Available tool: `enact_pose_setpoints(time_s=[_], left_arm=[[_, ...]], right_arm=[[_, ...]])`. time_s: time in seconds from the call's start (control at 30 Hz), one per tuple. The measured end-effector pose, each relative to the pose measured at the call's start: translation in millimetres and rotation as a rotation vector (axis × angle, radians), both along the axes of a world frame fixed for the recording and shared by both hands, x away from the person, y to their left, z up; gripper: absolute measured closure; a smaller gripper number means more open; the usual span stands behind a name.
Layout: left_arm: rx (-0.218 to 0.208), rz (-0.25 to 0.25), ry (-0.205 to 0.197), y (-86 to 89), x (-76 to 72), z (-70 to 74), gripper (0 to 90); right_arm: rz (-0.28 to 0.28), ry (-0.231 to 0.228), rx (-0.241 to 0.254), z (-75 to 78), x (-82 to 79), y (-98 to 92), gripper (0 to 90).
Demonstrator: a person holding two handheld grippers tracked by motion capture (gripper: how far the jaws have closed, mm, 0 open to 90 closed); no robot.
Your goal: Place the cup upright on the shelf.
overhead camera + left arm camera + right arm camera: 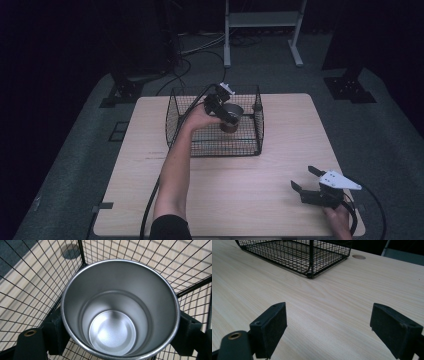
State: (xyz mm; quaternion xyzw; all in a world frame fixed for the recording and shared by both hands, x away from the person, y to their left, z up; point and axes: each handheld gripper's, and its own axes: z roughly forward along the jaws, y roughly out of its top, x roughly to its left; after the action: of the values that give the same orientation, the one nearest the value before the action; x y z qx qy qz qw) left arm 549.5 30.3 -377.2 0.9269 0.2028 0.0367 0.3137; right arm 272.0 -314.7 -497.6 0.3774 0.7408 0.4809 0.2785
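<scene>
High view, left gripper [227, 116] inside the wire basket [175, 107] clamping a steel cup [233, 111], right gripper [306, 181] spread open over the table [280, 145], left gripper view, cup's bare inside, jaws hugging both sides, right gripper view, jaws wide apart, nothing between.

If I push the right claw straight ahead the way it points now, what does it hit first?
Probably the near corner of the wire basket. Before that, bare table lies ahead of the open right claw, though depth is hard to judge.
</scene>
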Motion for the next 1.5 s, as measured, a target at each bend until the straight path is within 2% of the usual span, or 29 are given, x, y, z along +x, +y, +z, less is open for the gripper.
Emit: enact_pose_setpoints(time_s=[0.17,0.3,0.6,0.7,0.83,0.9,1.0,1.13,1.33,1.5], left_arm=[[0.013,0.01,0.016,-1.4,2.2,-7.0,17.9],[0.045,0.008,0.029,-3.2,4.2,-14.0,17.9],[0.067,0.003,0.049,-8.7,5.3,-24.2,17.9],[0.095,-0.003,0.048,-10.6,4.9,-28.4,17.8],[0.091,0.0,0.037,-8.6,3.8,-31.7,17.8],[0.092,0.006,0.048,-6.0,3.7,-35.2,17.8],[0.073,0.016,0.051,-2.4,3.2,-36.0,17.8],[0.101,0.007,0.049,-1.4,0.9,-35.3,17.8],[0.121,0.003,0.054,1.3,-0.6,-35.0,17.7],[0.121,0.009,0.055,4.4,-3.1,-35.9,17.6]], right_arm=[[0.001,0.002,0.001,0.0,0.0,-0.1,13.3],[0.001,0.002,0.002,0.1,-0.1,0.0,13.2],[0.002,0.002,0.006,0.0,-0.3,-0.2,13.3],[0.003,0.002,0.007,0.0,-0.3,-0.3,13.2],[0.003,0.001,0.007,0.0,-0.3,-0.3,13.3],[0.003,0.001,0.006,0.0,-0.3,-0.3,13.3],[0.003,0.001,0.007,0.0,-0.2,-0.2,13.3],[0.002,0.003,0.01,0.0,-0.1,-0.3,13.2],[0.001,0.005,0.014,0.0,0.2,-0.9,13.2],[0.003,0.004,0.014,0.0,0.1,-0.9,13.3]])
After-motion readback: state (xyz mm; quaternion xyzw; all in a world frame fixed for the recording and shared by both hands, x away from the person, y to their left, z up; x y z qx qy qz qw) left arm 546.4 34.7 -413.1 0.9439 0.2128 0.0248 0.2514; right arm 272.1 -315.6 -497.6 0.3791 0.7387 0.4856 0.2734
